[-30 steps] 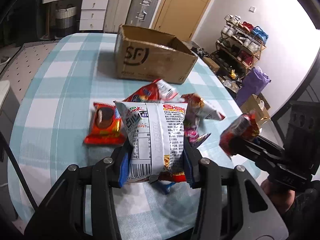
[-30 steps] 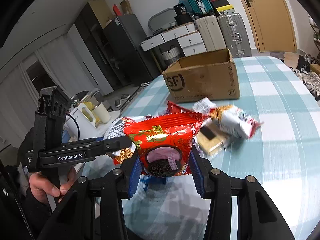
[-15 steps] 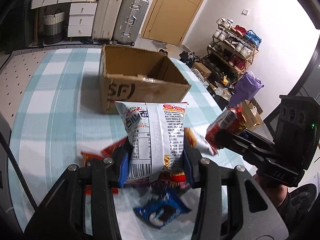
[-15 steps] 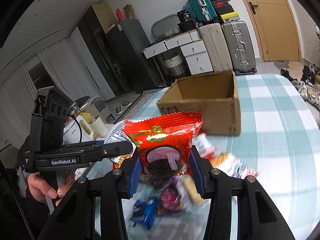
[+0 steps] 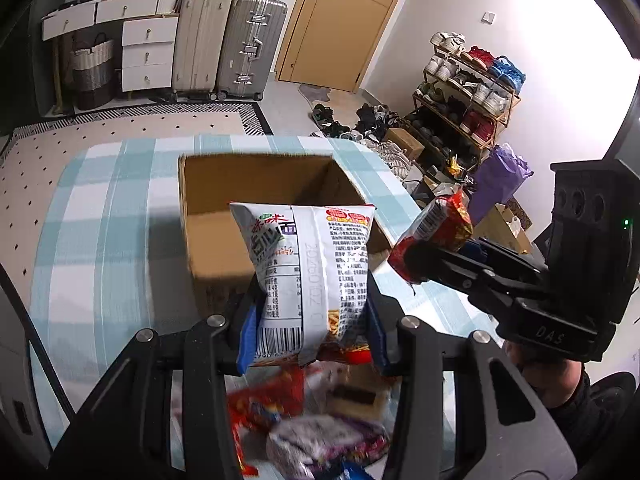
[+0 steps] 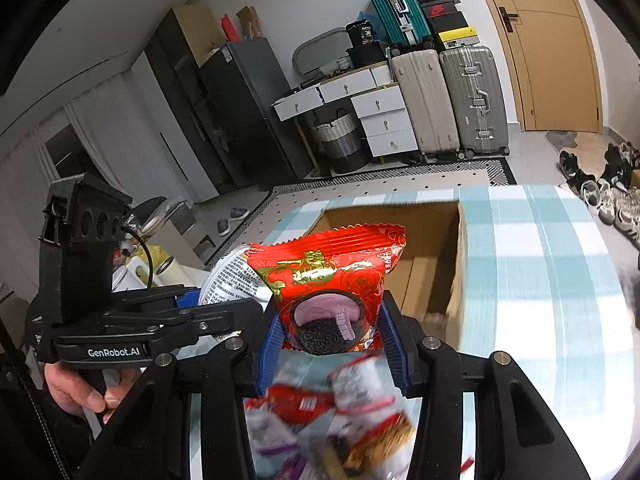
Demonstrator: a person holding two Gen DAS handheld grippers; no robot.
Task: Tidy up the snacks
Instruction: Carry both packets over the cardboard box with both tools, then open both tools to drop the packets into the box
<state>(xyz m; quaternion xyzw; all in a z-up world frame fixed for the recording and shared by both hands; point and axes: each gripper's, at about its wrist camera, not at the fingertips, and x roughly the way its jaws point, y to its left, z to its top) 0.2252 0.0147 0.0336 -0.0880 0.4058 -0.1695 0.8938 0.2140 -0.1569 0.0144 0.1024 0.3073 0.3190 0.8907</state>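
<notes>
My left gripper (image 5: 310, 332) is shut on a white noodle-snack bag (image 5: 308, 268), held upright in the air just before the open cardboard box (image 5: 212, 240). In the right wrist view my right gripper (image 6: 332, 340) is shut on a red cookie packet (image 6: 332, 280), also raised in front of the box (image 6: 432, 280). Each gripper shows in the other's view: the right gripper (image 5: 416, 264) with its red packet (image 5: 440, 224) at the right, the left gripper (image 6: 212, 308) with the white bag (image 6: 232, 280) at the left. The box looks empty inside.
Several loose snack packets (image 5: 320, 428) lie blurred on the blue-checked tablecloth (image 5: 100, 240) below the grippers, seen too as packets (image 6: 332, 416) in the right wrist view. A hand (image 6: 76, 388) grips the left tool. Suitcases, drawers and a shoe rack stand beyond the table.
Both grippers have risen and moved forward toward the box with their packets still gripped. The box is now close and seen from above; the loose snacks have dropped to the bottom of the views.
</notes>
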